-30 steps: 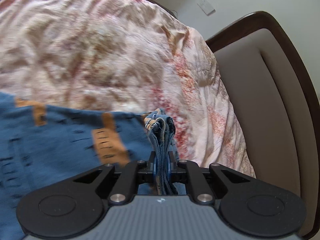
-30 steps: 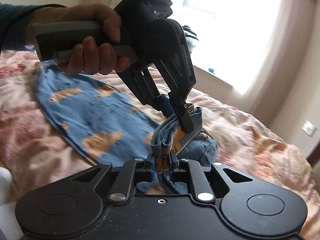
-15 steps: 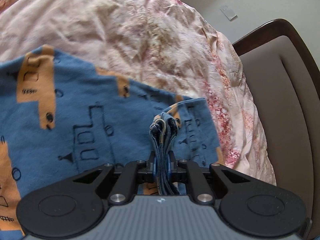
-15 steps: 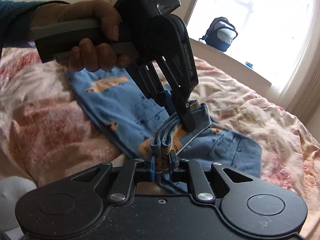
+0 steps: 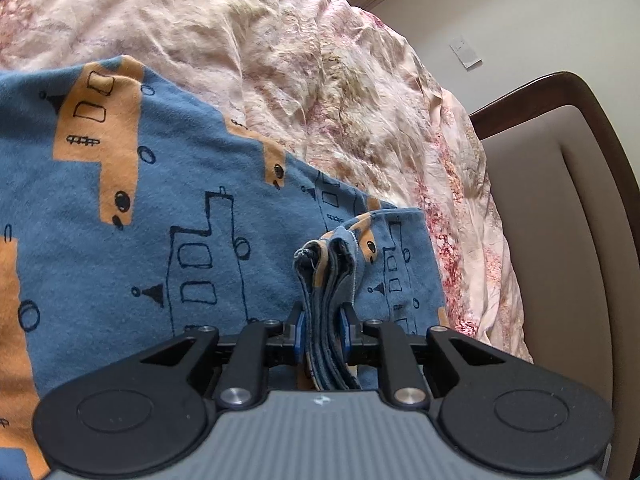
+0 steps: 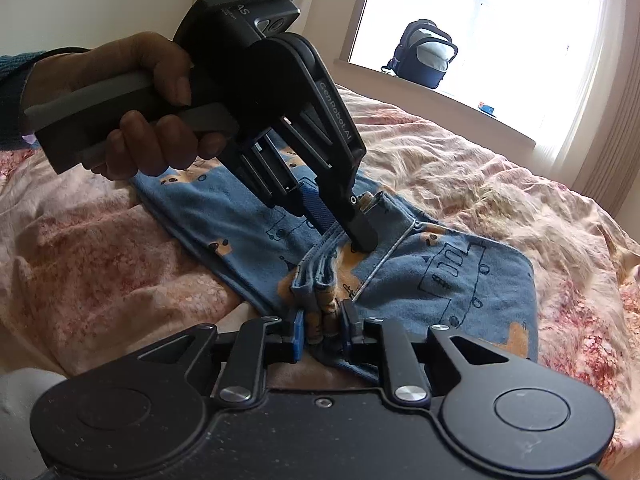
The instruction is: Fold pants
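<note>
The pants (image 5: pixel 168 208) are blue with orange patches and black line drawings, and lie folded over on the bed; they also show in the right wrist view (image 6: pixel 472 280). My left gripper (image 5: pixel 323 322) is shut on a bunched stack of the pants' edge. It also shows in the right wrist view (image 6: pixel 344 224), held by a hand and pinching the same edge. My right gripper (image 6: pixel 322 330) is shut on several layers of the edge, just in front of the left one.
The pink floral bedspread (image 5: pixel 320 80) covers the bed all around. A padded headboard with a dark wooden frame (image 5: pixel 560 200) stands at the right. A windowsill with a backpack (image 6: pixel 426 54) lies beyond the bed.
Both grippers have carried the held edge across and down onto the rest of the pants. More of the flat pants lies under the left gripper, and the folded layer has settled on the bed.
</note>
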{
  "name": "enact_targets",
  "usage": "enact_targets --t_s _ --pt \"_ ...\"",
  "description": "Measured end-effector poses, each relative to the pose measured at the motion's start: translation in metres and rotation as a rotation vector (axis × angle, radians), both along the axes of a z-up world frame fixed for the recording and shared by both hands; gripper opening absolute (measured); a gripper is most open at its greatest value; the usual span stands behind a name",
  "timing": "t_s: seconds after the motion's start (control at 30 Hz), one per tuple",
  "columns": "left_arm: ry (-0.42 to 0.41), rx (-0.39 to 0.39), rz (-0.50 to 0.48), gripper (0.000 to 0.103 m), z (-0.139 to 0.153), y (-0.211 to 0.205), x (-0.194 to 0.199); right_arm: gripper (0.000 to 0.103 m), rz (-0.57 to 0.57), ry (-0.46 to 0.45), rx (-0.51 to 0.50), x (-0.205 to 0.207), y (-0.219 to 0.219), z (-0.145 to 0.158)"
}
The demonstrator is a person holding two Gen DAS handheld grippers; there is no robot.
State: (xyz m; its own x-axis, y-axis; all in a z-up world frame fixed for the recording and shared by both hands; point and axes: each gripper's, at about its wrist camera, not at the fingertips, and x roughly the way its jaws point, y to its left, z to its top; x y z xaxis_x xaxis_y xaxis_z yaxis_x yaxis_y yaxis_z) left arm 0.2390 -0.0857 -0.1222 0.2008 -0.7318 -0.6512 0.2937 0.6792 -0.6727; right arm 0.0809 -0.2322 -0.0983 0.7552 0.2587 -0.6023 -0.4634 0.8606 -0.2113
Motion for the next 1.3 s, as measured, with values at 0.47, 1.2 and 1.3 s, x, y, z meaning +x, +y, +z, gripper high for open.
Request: enact_targets --t_s 0.47,1.2,1.3 --pt "-0.007 0.026 0.006 0.018 0.004 -0.005 -0.002 0.019 -0.002 0.002 0.004 0.001 0.001 0.000" --pt "-0.014 0.009 0.018 0.010 0.022 -0.001 -0.002 0.015 0.015 -0.042 0.004 -0.006 0.004 0.010" --pt "-0.030 0.023 0.016 0.010 0.031 0.006 -0.003 0.015 0.041 -0.061 0.012 -0.009 0.009 0.019"
